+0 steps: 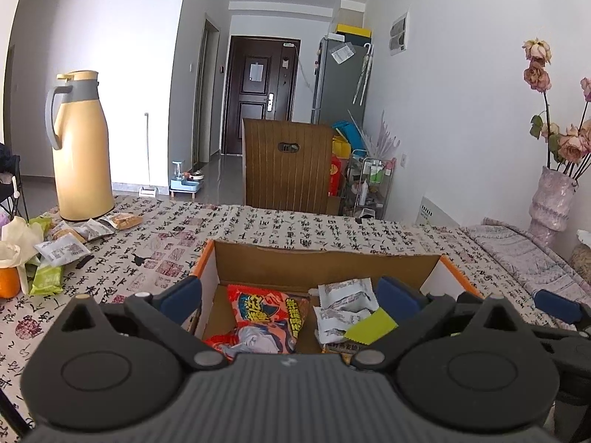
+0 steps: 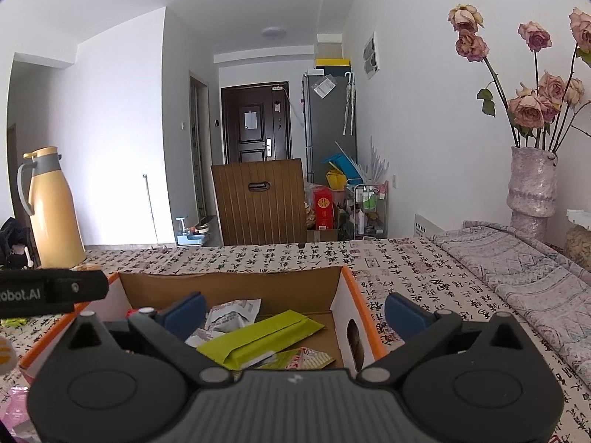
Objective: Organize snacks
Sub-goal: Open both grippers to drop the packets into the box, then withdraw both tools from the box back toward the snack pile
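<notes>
An open cardboard box with orange rim [image 1: 325, 269] sits on the table in front of both grippers; it also shows in the right wrist view [image 2: 343, 306]. Inside lie a red snack bag [image 1: 266, 319], white packets [image 1: 345, 304] and a green packet [image 1: 371, 326], seen too in the right wrist view [image 2: 258, 337]. My left gripper [image 1: 290, 295] is open and empty over the box. My right gripper [image 2: 295, 312] is open and empty, straddling the box's right wall. Loose snack packets [image 1: 66, 245] lie at the table's left.
A yellow thermos jug [image 1: 79, 147] stands at the far left of the table. A vase of dried roses [image 2: 532, 184] stands at the right by a folded cloth [image 2: 535, 277]. A wooden chair back [image 1: 286, 166] is behind the table. An orange [image 1: 9, 282] lies at left.
</notes>
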The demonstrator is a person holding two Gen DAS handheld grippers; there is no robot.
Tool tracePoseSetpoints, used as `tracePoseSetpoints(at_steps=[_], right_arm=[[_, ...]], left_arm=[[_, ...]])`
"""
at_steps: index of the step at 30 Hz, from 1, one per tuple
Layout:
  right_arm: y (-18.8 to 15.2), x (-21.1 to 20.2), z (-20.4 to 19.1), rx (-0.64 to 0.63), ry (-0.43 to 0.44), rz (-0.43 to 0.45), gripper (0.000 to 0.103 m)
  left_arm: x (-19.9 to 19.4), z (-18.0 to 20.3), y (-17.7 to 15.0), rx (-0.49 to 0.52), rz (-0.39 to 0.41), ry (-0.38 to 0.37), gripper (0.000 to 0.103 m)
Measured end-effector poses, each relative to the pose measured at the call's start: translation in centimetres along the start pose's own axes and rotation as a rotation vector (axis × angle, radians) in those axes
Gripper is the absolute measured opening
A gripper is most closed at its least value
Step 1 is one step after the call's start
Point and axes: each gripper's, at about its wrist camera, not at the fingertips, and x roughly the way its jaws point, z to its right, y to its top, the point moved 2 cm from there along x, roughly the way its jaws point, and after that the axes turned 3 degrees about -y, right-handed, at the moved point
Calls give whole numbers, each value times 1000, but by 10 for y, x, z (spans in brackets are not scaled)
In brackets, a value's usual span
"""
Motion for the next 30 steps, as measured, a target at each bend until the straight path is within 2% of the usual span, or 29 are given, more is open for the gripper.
tracePoseSetpoints(at_steps=[14,23,30], right_arm=[[2,-46,-3,-31,17,-25,103],[-21,-80,-10,-55,33,-69,103],[-45,-94,-14,-65,52,-138,103]], left_arm=[[-49,2,4,31,25,-7,103],[-80,-12,-20,39,-8,-23,103],[-99,-24,-48,44,-52,-44,103]])
